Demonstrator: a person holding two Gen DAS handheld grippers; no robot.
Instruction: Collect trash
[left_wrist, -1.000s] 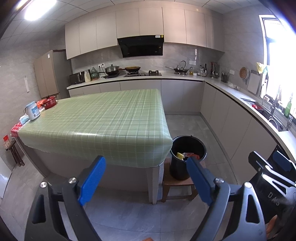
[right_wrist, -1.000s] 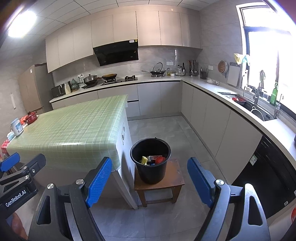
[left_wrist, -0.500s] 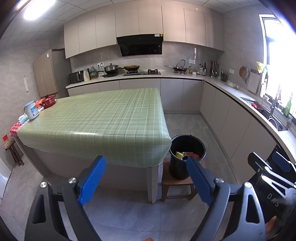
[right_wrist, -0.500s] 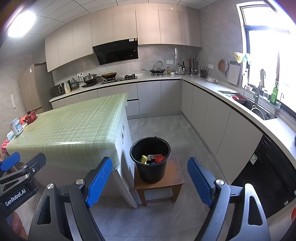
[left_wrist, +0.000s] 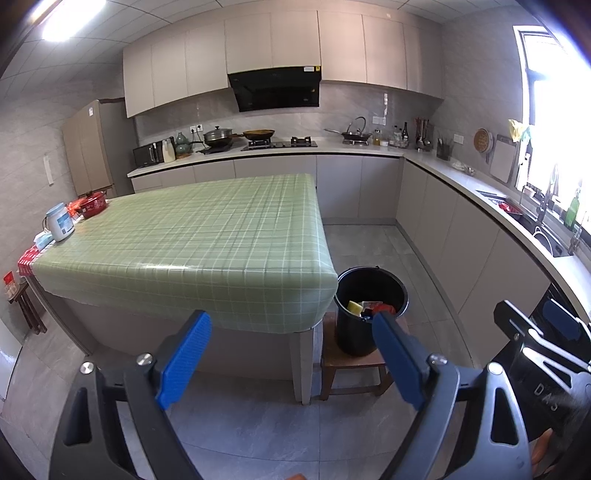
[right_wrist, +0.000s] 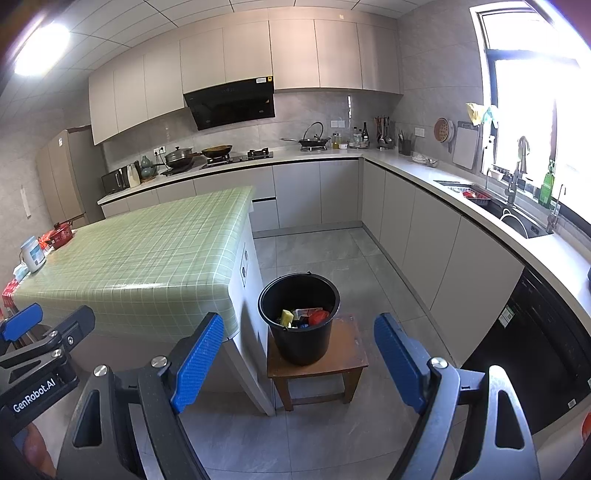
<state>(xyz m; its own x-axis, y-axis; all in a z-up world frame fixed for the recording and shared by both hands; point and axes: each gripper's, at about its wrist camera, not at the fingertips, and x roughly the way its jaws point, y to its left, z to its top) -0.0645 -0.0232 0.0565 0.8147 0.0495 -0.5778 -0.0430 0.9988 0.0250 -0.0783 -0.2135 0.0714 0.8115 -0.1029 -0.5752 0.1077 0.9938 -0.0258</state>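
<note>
Trash (right_wrist: 302, 316) lay in the black bucket (right_wrist: 300, 334), which stood on a small brown stool (right_wrist: 347, 356) just beside the green table (right_wrist: 140, 254). Both grippers were wide open and held nothing. From the right gripper (right_wrist: 299, 363), the bucket sat straight ahead, between the two blue fingers (right_wrist: 197, 363) and past their tips. From the left gripper (left_wrist: 291, 363), the bucket (left_wrist: 369, 295) sat ahead and off to the right, by the right finger (left_wrist: 397, 363). So the right hand looked nearer and better lined up. The bucket stood upright with its mouth up, so a reach would go forward and down. No loose trash showed on the table or floor, so the job looked nearly done.
</note>
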